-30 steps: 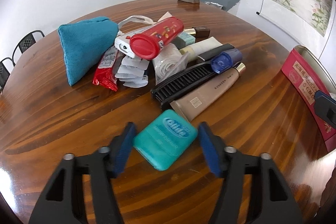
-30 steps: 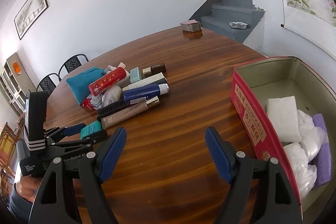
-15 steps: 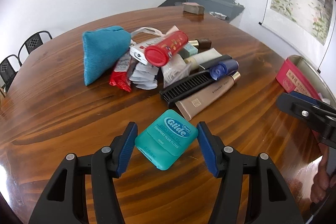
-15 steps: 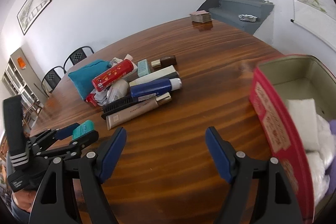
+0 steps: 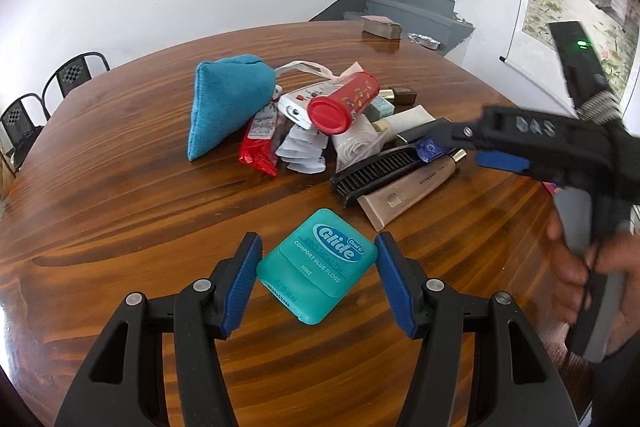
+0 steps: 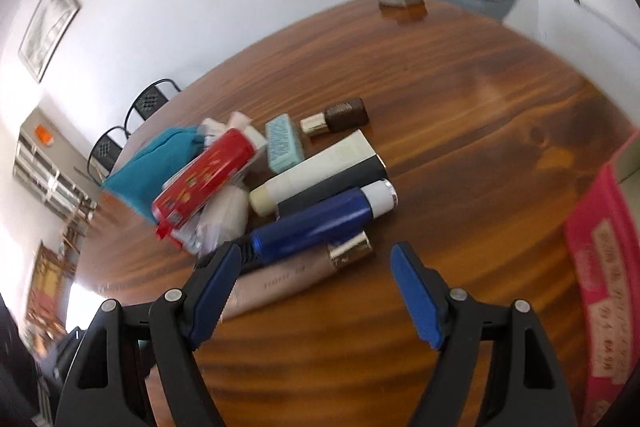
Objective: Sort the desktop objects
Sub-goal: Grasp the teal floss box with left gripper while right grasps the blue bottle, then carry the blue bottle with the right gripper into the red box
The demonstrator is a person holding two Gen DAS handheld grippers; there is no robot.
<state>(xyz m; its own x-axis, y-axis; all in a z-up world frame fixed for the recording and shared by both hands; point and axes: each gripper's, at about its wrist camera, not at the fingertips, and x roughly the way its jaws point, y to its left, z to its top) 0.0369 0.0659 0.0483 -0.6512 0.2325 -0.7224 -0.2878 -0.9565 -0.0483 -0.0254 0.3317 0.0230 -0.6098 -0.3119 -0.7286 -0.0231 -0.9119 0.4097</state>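
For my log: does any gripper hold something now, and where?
Nothing is held. The floss box lies between the open left gripper; the right gripper is open, empty.

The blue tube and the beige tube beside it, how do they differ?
The blue tube is glossy dark blue with a white cap; the beige tube is matte tan with a gold cap. The blue tube is round along its body; the beige tube flattens to a crimped end. Both lie on their sides, side by side, roughly parallel.

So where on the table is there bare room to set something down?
Bare wood lies left of the floss and teal cloth, and between the pile and the far box. It is crowded from the cloth across to the beige tube, where the right claw hovers.
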